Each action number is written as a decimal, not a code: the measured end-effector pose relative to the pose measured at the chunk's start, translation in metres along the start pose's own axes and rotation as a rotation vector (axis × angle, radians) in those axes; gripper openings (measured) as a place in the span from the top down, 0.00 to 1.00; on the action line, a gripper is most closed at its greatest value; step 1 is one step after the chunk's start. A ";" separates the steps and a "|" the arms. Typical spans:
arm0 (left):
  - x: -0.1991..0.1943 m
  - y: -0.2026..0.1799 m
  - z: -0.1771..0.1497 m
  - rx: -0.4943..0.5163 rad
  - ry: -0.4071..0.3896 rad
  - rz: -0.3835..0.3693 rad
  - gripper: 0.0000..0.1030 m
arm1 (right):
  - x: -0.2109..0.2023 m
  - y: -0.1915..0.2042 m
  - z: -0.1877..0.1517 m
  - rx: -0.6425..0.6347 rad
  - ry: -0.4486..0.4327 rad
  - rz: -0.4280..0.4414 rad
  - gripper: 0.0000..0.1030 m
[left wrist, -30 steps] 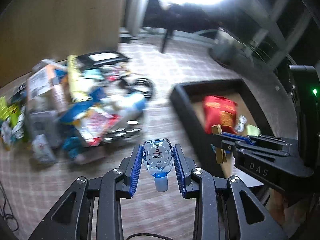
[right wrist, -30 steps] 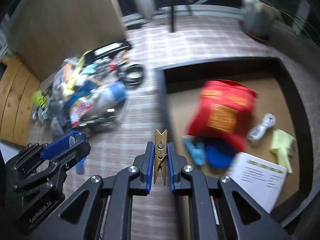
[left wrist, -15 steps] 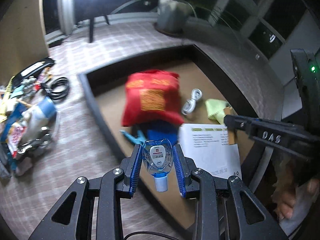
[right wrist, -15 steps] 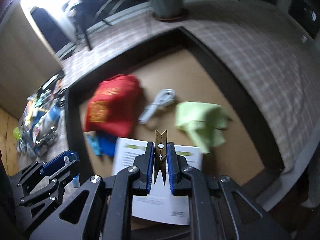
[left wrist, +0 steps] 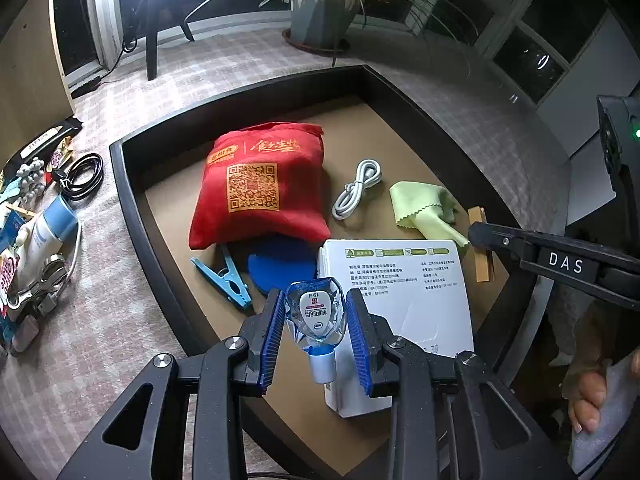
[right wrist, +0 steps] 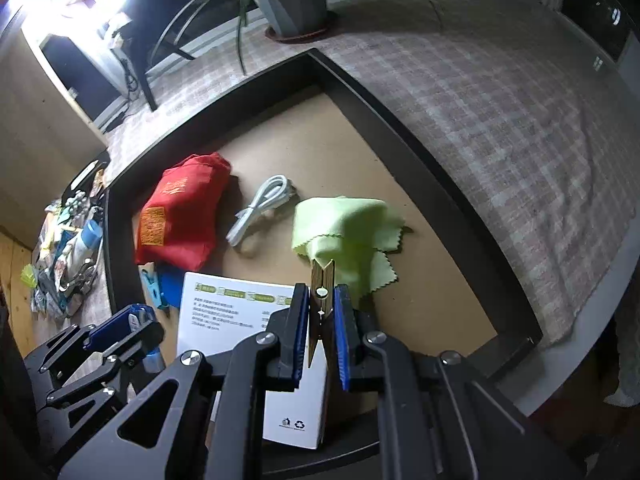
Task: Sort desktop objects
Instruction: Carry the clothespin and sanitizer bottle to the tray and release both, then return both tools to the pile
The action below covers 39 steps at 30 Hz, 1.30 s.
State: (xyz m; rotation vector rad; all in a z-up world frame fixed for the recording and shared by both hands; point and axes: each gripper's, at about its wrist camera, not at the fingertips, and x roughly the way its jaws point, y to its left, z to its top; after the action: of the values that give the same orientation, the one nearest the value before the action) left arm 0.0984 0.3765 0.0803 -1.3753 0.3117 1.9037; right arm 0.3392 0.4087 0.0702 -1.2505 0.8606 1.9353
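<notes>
My left gripper [left wrist: 316,320] is shut on a small clear bottle with a blue cap [left wrist: 317,316], held above the near edge of the black tray [left wrist: 120,184]. My right gripper [right wrist: 322,320] is shut on a wooden clothespin [right wrist: 321,300], held over the tray beside the green cloth [right wrist: 344,228]; the clothespin also shows in the left wrist view [left wrist: 482,248]. In the tray lie a red bag [left wrist: 260,184], a white cable [left wrist: 356,188], a white booklet [left wrist: 400,304], a blue clip [left wrist: 224,276] and a blue disc [left wrist: 280,264].
A pile of unsorted items [left wrist: 36,224] with a black cable coil [left wrist: 82,176] lies on the checked cloth left of the tray. A potted plant [left wrist: 320,8] stands behind the tray. The table edge runs along the right [right wrist: 592,304].
Both grippers have swung right from the pile to over the tray, each still holding its object. The right gripper has moved on toward the green cloth.
</notes>
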 end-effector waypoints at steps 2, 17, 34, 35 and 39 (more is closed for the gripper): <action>0.002 0.001 0.001 -0.019 0.010 0.012 0.58 | 0.000 0.002 0.001 0.001 0.005 -0.007 0.78; -0.027 0.046 -0.013 -0.085 -0.038 0.045 0.55 | -0.005 0.065 0.003 -0.097 -0.003 0.051 0.77; -0.103 0.204 -0.051 -0.266 -0.123 0.141 0.55 | -0.015 0.259 -0.019 -0.347 -0.011 0.158 0.77; -0.109 0.216 -0.055 -0.278 -0.130 0.149 0.55 | -0.016 0.269 -0.021 -0.361 -0.011 0.162 0.77; -0.128 0.257 -0.067 -0.319 -0.148 0.173 0.55 | -0.018 0.322 -0.031 -0.434 -0.011 0.184 0.75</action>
State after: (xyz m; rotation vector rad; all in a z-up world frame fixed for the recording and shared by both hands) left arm -0.0140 0.1056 0.1111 -1.4372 0.0551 2.2603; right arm 0.0989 0.2006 0.1314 -1.4420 0.5817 2.3618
